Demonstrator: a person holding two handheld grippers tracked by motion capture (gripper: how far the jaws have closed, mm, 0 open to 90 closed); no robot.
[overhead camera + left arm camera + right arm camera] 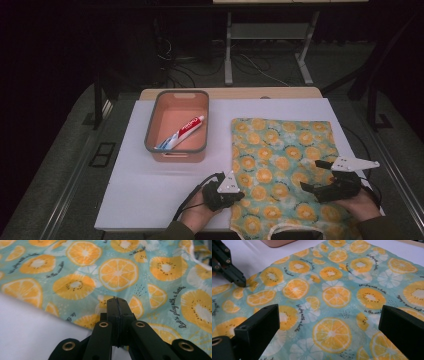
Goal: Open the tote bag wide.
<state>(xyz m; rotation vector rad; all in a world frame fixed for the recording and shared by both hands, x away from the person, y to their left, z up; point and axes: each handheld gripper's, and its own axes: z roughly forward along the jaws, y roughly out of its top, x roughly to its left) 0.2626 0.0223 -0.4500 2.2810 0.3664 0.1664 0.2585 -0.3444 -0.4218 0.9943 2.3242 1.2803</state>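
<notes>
Nearest, the orange-print cloth (282,170) lies flat on the right half of the white table (135,190). The left gripper (239,196) has its jaws pressed together at the cloth's left edge; the right gripper (316,176) hovers above it, jaws wide apart. Farther back, a pink bin (177,150) holds a toothpaste tube (182,132). Beyond, dark floor with cables (250,62).

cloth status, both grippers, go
Left gripper shut on orange-print cloth at its left edge. Right gripper open, over the cloth. Nothing lying on the cloth; toothpaste tube sits in bin.
</notes>
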